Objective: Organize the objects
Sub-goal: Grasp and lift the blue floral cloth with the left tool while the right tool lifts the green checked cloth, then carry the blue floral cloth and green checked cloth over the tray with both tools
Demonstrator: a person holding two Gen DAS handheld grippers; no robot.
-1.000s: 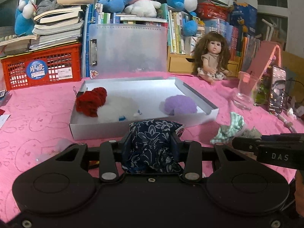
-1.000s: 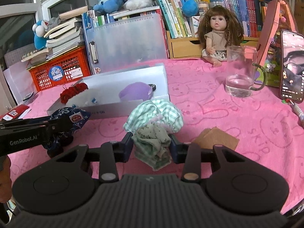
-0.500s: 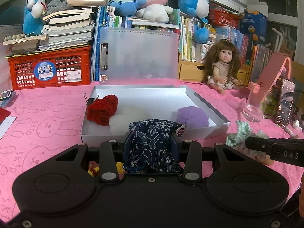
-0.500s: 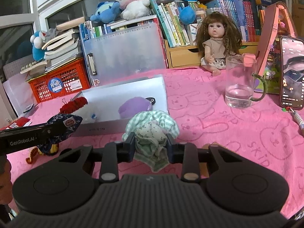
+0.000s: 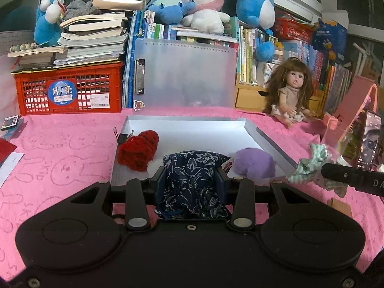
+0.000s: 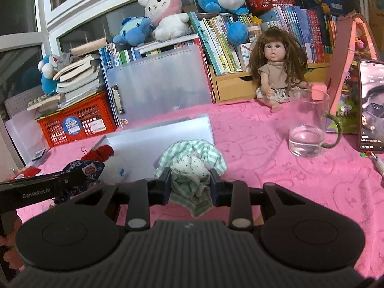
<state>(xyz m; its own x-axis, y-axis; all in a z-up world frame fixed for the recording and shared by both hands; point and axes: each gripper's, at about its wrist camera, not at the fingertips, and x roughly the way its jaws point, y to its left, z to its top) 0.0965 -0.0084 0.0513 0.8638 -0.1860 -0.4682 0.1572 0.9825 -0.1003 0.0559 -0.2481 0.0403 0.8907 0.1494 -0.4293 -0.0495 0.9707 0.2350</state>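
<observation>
The left gripper point(image 5: 191, 178) has its fingers clamped on a navy floral pouch point(image 5: 192, 180), lifted off the pink counter point(image 5: 60, 158) at the near edge of the white tray point(image 5: 199, 134). Inside the tray lie a red woolly bundle point(image 5: 139, 150) on the left and a purple one point(image 5: 254, 163) on the right. Further right, the right gripper point(image 6: 190, 184) pinches a green checked cloth bundle point(image 6: 192, 165) above the counter, with a glass mug point(image 6: 309, 127) and a doll point(image 6: 276, 72) beyond.
</observation>
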